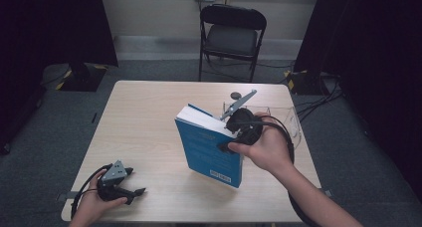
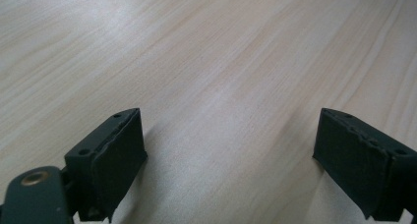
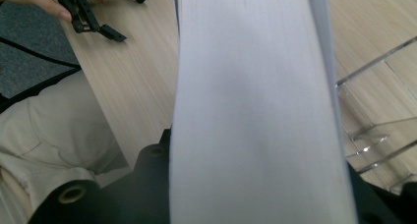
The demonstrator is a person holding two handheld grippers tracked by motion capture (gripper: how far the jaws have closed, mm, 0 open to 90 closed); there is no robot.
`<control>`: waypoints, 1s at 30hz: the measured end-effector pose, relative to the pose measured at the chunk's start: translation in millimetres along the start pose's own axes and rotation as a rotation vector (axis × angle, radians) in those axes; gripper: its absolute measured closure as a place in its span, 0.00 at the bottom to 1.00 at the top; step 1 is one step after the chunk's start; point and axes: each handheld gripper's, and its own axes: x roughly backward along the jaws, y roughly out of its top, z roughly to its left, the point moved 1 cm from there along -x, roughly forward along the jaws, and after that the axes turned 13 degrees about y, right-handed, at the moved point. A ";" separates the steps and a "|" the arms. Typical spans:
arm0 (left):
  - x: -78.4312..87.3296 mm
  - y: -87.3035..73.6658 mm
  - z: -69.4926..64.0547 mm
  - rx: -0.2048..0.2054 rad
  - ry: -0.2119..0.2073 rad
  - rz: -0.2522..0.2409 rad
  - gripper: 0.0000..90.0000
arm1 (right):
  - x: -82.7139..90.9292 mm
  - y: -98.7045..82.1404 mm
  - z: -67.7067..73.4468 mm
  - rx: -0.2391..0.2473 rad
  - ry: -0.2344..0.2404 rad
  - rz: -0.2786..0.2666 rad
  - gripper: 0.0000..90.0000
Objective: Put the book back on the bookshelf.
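Nearest the high view's camera are the person's two forearms, coming in from the bottom edge, each hand holding a set of tongs. On the left, the left tongs [image 1: 134,182] rest low at the near left corner of the pale wooden surface [image 1: 144,122], gripped by the left hand [image 1: 94,204]; in the left gripper view their two black jaws stand spread wide with only bare wood grain between them, and they pinch nothing. Well apart from them, toward the right half of the surface, the right tongs [image 1: 230,137] are closed on a blue book [image 1: 211,152], held by the right hand [image 1: 266,147]. That book stands tilted, its blue cover facing the person, its white page edges [image 1: 204,118] turned up and away, its lower corner close to the wood (whether it touches cannot be told). In the right gripper view the white block of pages [image 3: 255,116] rises straight out from between the jaws, so the book sits inside the grip rather than beside it, pinched across its thickness. Behind and to the right of the book a clear plastic stand [image 1: 286,115] sits at the far right of the surface, near the right hand. Beyond the surface a black folding chair [image 1: 231,35] stands on the grey carpet. The right gripper view also catches the left tongs [image 3: 105,17] far off at the surface's edge.
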 end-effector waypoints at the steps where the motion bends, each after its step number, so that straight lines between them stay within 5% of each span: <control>1: 0.0 0.0 0.0 -0.001 0.000 0.000 0.12 | 2.6 -1.7 -0.3 -0.004 -0.008 0.002 0.70; 15: -0.4 -0.1 -0.2 0.001 0.003 -0.004 0.12 | 8.9 -35.0 -14.1 -0.054 -0.004 -0.045 0.70; 30: -0.4 0.0 0.2 -0.006 0.008 -0.005 0.12 | 2.5 -65.6 -13.5 -0.007 -0.033 -0.003 0.69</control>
